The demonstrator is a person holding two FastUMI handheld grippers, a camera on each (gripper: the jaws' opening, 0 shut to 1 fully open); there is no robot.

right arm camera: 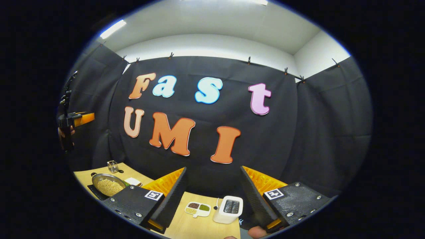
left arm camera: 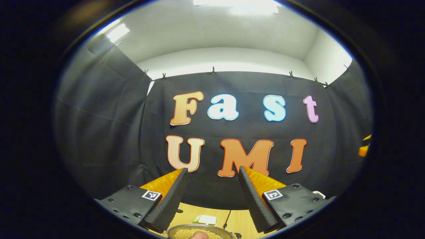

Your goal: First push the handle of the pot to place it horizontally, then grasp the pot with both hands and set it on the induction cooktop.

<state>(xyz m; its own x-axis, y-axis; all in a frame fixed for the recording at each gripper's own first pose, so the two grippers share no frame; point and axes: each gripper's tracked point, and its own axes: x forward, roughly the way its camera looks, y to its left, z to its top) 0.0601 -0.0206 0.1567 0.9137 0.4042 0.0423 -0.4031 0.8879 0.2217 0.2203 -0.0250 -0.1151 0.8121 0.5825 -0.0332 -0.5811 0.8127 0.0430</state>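
Pot [right arm camera: 107, 186] of pale grains sits at lower left of the right gripper view, on the wooden table [right arm camera: 199, 225]; its rim [left arm camera: 199, 231] lies bottom centre, directly below the left gripper [left arm camera: 212, 172], the nearer. Right gripper [right arm camera: 214, 171] hangs released, as does the left; the handle's axis cannot be judged.

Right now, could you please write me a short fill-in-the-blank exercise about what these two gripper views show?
1. In the right gripper view, the metal pot holds small yellowish ____.
2. The right claw has its fingers spread apart, so it is ____.
3. Between those fingers, a white divided dish lies to the ____ of the white box-shaped appliance.
4. All these things rest on a light ____ table.

Missing words: grains; open; left; wooden
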